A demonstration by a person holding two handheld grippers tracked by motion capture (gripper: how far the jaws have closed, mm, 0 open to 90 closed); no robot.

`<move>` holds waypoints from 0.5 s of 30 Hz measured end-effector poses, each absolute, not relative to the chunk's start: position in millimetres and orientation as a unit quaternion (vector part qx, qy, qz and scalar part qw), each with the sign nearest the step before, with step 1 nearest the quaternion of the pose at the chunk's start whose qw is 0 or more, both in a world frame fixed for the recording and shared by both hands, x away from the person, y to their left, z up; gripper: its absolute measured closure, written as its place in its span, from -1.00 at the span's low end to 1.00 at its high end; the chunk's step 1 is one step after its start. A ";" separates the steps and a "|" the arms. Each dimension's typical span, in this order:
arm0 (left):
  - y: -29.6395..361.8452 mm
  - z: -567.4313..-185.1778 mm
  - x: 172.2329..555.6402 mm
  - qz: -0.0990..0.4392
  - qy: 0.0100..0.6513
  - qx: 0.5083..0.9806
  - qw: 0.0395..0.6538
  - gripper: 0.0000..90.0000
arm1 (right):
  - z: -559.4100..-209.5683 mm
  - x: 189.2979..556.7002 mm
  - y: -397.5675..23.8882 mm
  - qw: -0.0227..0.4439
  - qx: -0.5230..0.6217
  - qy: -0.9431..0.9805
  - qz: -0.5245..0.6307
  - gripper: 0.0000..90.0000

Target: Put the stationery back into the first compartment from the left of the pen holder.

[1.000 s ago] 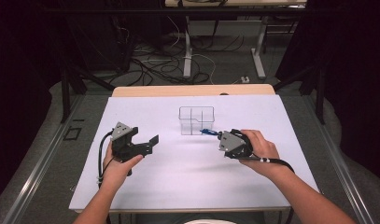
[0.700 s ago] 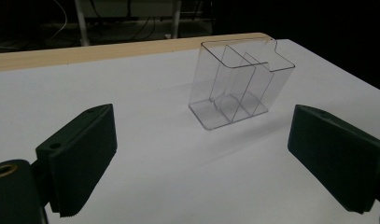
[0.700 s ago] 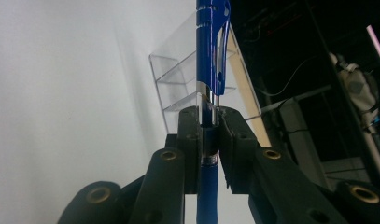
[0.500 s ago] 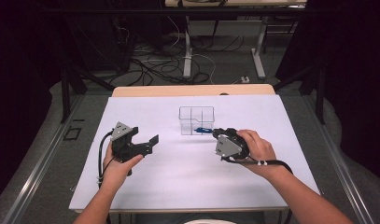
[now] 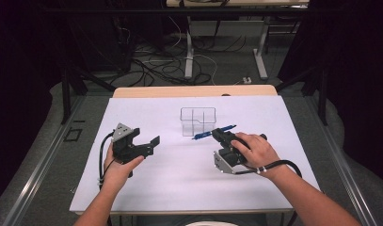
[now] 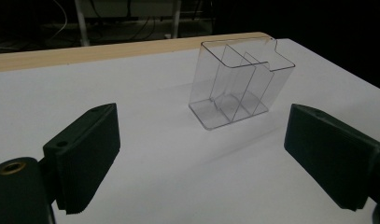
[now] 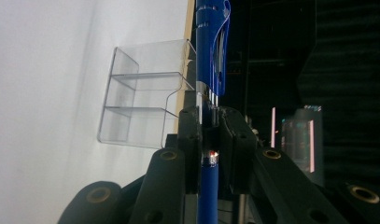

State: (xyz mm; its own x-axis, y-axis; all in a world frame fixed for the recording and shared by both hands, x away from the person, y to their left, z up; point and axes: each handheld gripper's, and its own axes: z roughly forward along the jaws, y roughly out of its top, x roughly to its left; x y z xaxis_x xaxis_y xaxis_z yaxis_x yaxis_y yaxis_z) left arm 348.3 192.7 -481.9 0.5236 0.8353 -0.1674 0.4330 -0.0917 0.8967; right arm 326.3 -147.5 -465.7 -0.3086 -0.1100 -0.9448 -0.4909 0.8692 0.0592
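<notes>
Since a second ago: right gripper (image 5: 217, 133) shifted toward the table's middle and a little toward the near edge, turned on its side so the grey plate now faces the near edge, blue pen (image 5: 214, 133) carried along. Pen no longer pointing into the clear divided holder (image 5: 197, 121); now lying nearly level just in front of the holder's near right corner, clip end angled up toward the right edge, tip end toward the holder's base. Left gripper (image 5: 149, 144) unmoved, same spot near the left edge, same hand (image 5: 117, 170) beneath it.

Right gripper (image 7: 207, 133) pinching the pen (image 7: 207, 51) at mid-barrel, jaws pressed against it on both sides, blue barrel and clip running straight out beyond the fingertips, holder (image 7: 143, 93) just beside it in the right gripper view. Right hand (image 5: 253, 149) wrapped over the gripper body, cable looping back along the wrist.

Left gripper (image 6: 201, 158) spread wide, nothing between the ribbed pads (image 6: 92, 156), aimed across the white table (image 5: 170, 188) at the holder (image 6: 236, 84). Holder upright and unfilled, standing toward the far edge, about midway between left and right edges, well apart from the left gripper.
</notes>
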 end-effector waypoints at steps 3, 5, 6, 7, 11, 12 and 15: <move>192.9 -481.7 348.4 0.203 0.443 0.714 0.503 -0.74 | -468.0 325.5 -145.7 0.571 -0.226 0.777 0.138 0.77; 192.4 -481.6 348.3 0.205 0.440 0.717 0.501 -0.70 | -468.6 324.7 -145.0 0.575 -0.242 0.773 0.114 0.77; 192.3 -481.5 348.3 0.206 0.440 0.717 0.501 -0.68 | -469.3 325.0 -144.2 0.581 -0.255 0.766 0.105 0.77; 192.1 -481.6 348.3 0.206 0.439 0.717 0.501 -0.67 | -469.0 324.7 -143.7 0.582 -0.263 0.763 0.097 0.77; 191.2 -481.7 348.7 0.205 0.438 0.718 0.501 -0.66 | -468.2 323.3 -139.6 0.590 -0.305 0.745 0.062 0.77; 190.6 -481.5 348.6 0.203 0.440 0.718 0.500 -0.66 | -468.6 323.3 -138.6 0.594 -0.310 0.740 0.059 0.77; 187.6 -480.5 348.4 0.207 0.435 0.721 0.498 -0.64 | -466.8 323.9 -134.9 0.600 -0.336 0.725 0.045 0.77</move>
State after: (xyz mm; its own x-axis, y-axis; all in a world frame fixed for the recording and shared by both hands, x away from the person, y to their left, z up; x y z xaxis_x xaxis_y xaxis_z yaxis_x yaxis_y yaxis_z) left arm 348.4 187.6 -480.5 0.5357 0.8336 -0.1347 0.4201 -0.1247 0.8988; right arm 323.9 -134.9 -466.8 -0.0545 -0.4328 -0.8998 -0.5416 0.7699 -0.3375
